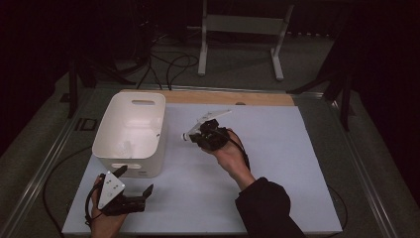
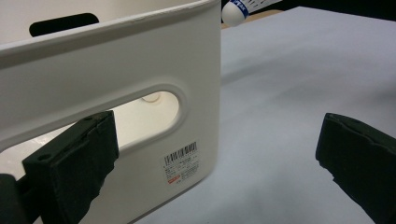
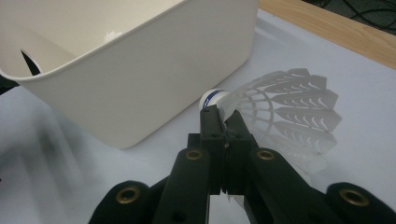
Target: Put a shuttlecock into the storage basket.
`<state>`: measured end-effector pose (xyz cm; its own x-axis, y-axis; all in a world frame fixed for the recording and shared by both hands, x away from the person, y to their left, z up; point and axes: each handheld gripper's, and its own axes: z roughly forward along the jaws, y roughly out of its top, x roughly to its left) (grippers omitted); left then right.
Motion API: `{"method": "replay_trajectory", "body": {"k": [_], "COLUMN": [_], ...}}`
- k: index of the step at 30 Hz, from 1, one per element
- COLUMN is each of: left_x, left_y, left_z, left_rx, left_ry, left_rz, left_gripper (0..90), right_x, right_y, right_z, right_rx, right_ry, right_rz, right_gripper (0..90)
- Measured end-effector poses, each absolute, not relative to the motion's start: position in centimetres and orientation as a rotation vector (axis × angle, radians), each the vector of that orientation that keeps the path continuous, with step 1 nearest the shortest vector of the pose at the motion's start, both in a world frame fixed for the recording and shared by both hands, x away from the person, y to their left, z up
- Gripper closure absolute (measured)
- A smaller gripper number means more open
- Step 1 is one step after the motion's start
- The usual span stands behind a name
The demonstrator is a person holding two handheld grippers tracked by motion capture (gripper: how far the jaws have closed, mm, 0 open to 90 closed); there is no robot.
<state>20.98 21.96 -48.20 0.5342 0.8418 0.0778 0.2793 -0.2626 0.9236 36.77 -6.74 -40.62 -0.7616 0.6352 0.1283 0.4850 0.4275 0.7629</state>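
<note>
Shuttlecock (image 3: 280, 109) in my right hand-held gripper (image 3: 224, 119): I am clamping its jaws together on the white feathered skirt close behind the cork tip, which is pointing toward the white plastic bin (image 1: 131, 131). I am holding it above the pale bench (image 1: 267, 163), just beside the bin's right wall and clear of its rim. My left hand-held gripper (image 1: 136, 186) is resting at the bench's near edge with its jaws standing wide apart, one pad (image 2: 74, 163) just in front of the handle slot in the bin's near wall, gripping nothing.
</note>
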Motion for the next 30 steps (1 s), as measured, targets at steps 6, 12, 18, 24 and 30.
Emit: {"method": "replay_trajectory", "body": {"k": [6,12,18,24,30], "left_x": [21.0,21.0,21.0,21.0,21.0], "left_y": [22.0,22.0,22.0,22.0,22.0], "left_z": [-48.2,-48.2,-48.2,-48.2,-48.2], "left_rx": [1.802,1.802,1.8,1.801,1.798], "left_ry": [0.931,0.932,0.932,0.933,0.934], "left_rz": [0.729,0.728,0.729,0.73,0.73], "left_gripper": [0.0,0.0,0.0,0.0,0.0], "right_x": [36.9,37.1,37.2,37.5,37.8], "right_y": [-6.6,-6.2,-5.9,-5.8,-5.7], "right_z": [-40.1,-39.4,-38.9,-38.4,-38.1], "right_rx": [0.98,0.966,0.956,0.959,0.957], "right_ry": [2.492,2.481,2.479,2.465,2.459], "right_rz": [1.245,1.25,1.246,1.25,1.252], "right_gripper": [89.2,89.2,89.1,89.2,89.2]}}
